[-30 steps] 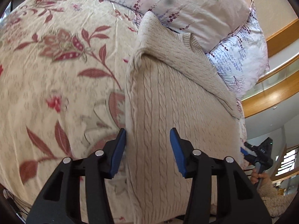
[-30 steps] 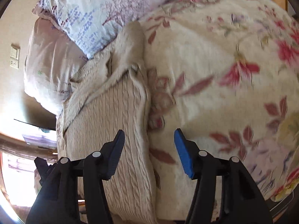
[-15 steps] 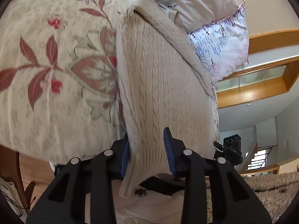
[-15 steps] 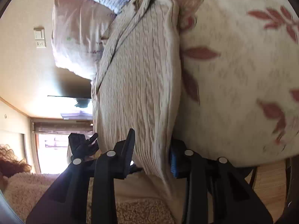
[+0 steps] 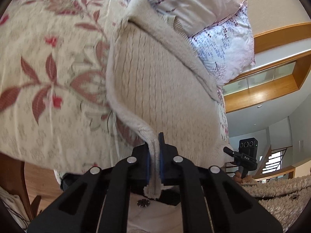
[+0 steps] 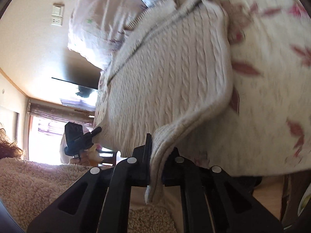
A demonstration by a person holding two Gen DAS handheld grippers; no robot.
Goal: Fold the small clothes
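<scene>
A cream cable-knit sweater (image 5: 161, 89) lies on the floral bedspread (image 5: 48, 62), its sleeve folded across the chest near the pillows. My left gripper (image 5: 154, 151) is shut on the sweater's near left hem corner, which is pinched into a ridge between the blue pads. In the right wrist view the same sweater (image 6: 167, 73) fills the middle, and my right gripper (image 6: 155, 151) is shut on the near right hem corner, cloth bunched between the jaws. Each gripper also appears in the other's view: the right gripper (image 5: 245, 155) and the left gripper (image 6: 77, 137), each with a hand on it.
Two floral pillows (image 5: 194, 2) lie at the head of the bed beyond the sweater. The bed's near edge hangs over a wooden floor (image 5: 38, 176). A fleecy sleeve (image 6: 38, 182) of the person sits low in the right wrist view. A wall switch (image 6: 57, 14) shows at upper left there.
Both grippers came back to the sweater's near hem, closed from wide open and now pinch its two corners, lifting the edges into ridges.
</scene>
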